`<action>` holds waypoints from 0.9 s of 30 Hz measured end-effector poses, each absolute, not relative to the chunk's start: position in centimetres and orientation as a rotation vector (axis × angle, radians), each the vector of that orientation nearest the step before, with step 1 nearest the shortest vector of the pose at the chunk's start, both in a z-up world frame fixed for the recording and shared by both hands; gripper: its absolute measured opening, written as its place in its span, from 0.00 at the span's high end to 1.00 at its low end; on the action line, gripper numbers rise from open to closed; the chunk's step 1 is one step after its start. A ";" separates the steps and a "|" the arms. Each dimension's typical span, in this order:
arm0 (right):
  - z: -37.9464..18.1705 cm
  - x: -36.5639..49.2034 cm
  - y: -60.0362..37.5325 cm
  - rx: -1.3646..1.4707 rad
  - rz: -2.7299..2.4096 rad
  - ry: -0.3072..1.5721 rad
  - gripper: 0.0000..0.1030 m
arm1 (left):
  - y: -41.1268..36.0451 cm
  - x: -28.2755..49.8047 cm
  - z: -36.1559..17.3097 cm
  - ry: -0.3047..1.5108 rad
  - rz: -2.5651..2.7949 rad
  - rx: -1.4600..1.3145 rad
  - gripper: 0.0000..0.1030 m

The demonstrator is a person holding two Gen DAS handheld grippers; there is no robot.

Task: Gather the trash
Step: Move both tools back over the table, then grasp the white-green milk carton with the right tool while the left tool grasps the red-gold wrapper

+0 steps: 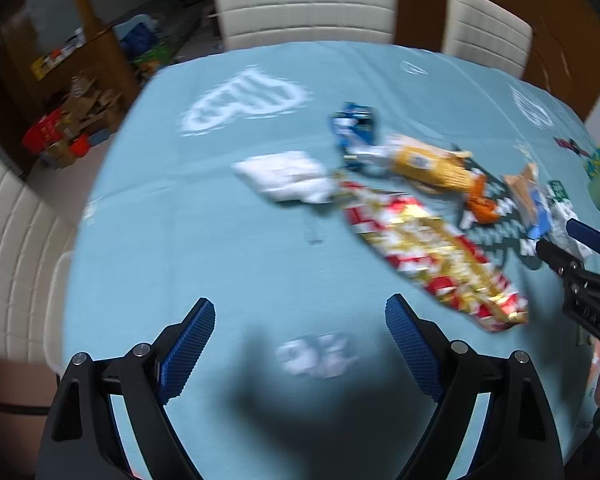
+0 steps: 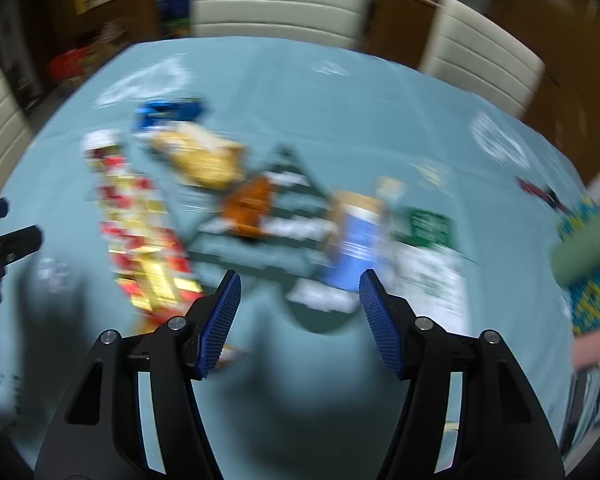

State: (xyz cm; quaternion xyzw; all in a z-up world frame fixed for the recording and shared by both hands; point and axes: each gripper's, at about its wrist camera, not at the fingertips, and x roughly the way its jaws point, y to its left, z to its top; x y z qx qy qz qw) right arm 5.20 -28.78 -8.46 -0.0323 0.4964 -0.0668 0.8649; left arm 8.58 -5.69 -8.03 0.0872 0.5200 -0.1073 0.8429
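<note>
Both tools are standing with jaws spread wide and nothing between the pads. The left gripper (image 1: 300, 322) is hovering over bare cloth near the table's front edge; the right gripper (image 2: 300, 294) is hanging above the right-hand end of the litter.

Progress: the task appears barely begun. All litter visible is lying on the round table under a pale blue printed cloth (image 1: 228, 248), and no bin or bag is showing in either view. Items outstanding: a long red-and-gold foil snack wrapper (image 1: 432, 256), a crumpled white paper wad (image 1: 288, 178), a crushed blue carton (image 1: 354, 124), a yellow plastic snack bag (image 1: 428, 166), a small orange wrapper (image 1: 480, 200), and a blue-and-tan paper packet (image 2: 356, 236) just ahead of the right gripper's fingertips. A white printed paper sheet (image 2: 432, 284) is lying just beside that packet. The trash is forming a loose diagonal line, pieces near or touching one another.

View differences: the left wrist view is showing the white wad and carton plainly, plus the right tool entering at its right edge. The right wrist view, heavily blurred, is showing the packet, the sheet and a green label (image 2: 428, 226) more fully; a green-and-patterned object (image 2: 584, 256) at far right cannot be identified.
</note>
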 end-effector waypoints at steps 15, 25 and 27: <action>-11.1 4.4 -36.5 0.001 -0.170 1.082 0.28 | -15.8 9.8 -10.5 1.181 -0.285 0.187 0.17; -12.6 4.1 -36.6 0.079 -0.130 1.108 0.33 | -16.7 10.0 -12.1 1.197 -0.228 0.226 0.17; -12.5 3.9 -36.6 0.095 -0.125 1.105 0.37 | -15.7 9.7 -12.5 1.221 -0.225 0.202 0.18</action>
